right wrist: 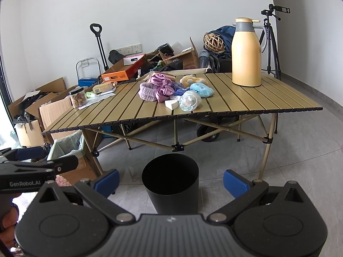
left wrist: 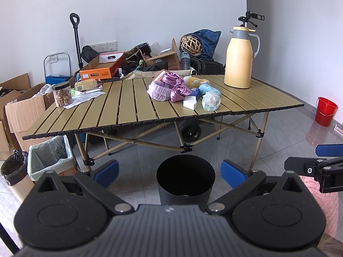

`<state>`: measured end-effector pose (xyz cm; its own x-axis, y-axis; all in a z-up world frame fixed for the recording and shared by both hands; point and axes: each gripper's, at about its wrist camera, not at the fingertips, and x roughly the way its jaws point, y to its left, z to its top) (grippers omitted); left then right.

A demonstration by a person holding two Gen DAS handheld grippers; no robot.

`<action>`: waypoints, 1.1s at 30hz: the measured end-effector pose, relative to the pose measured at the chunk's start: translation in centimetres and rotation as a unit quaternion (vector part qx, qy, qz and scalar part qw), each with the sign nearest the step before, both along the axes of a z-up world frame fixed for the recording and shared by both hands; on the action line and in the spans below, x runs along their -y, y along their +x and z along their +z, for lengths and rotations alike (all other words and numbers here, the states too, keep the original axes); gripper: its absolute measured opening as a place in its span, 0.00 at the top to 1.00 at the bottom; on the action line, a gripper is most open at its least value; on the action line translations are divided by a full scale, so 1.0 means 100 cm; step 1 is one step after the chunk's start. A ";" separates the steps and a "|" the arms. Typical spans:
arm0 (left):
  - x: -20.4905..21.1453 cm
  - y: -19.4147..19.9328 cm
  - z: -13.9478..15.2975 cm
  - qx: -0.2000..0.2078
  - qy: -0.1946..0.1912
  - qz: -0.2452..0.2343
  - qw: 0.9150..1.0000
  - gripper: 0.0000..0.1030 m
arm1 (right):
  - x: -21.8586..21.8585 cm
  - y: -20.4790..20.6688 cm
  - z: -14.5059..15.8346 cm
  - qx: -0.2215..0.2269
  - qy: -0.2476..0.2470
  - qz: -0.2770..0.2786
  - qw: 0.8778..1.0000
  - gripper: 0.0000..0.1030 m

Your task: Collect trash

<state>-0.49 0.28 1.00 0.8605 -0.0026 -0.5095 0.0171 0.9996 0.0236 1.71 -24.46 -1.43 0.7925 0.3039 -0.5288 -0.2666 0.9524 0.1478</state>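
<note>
A black round bin point(left wrist: 185, 178) stands on the floor in front of the slatted folding table point(left wrist: 120, 115); it also shows in the right wrist view point(right wrist: 170, 183). On the table lie a crumpled clear plastic bag point(left wrist: 211, 101) point(right wrist: 189, 101), a white box point(left wrist: 190, 103) point(right wrist: 172, 104), papers point(left wrist: 85, 98) and a green wrapper point(left wrist: 75, 92). My left gripper point(left wrist: 170, 172) is open and empty, held low before the bin. My right gripper point(right wrist: 171, 181) is open and empty, also before the bin.
A yellow thermos jug point(left wrist: 238, 57) stands at the table's right. Purple cloth point(left wrist: 169, 86), plush toys point(left wrist: 203, 85) and a snack jar point(left wrist: 62, 95) share the table. Lined bins point(left wrist: 50, 156) and cardboard boxes point(left wrist: 19, 111) stand left. A red bucket point(left wrist: 325, 111) is far right.
</note>
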 end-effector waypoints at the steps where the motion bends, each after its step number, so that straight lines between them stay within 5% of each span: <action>1: 0.000 0.001 0.000 0.000 0.000 0.000 1.000 0.00 | 0.000 0.000 0.000 0.000 0.000 0.000 1.000 0.00; 33: -0.007 0.009 0.004 0.004 0.008 -0.004 1.000 0.00 | -0.006 0.005 -0.002 0.006 -0.007 0.006 1.000 0.00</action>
<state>0.44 0.99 1.39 0.8647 -0.0006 -0.5024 0.0238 0.9989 0.0397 2.21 -23.83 -1.59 0.7956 0.3053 -0.5233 -0.2794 0.9513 0.1304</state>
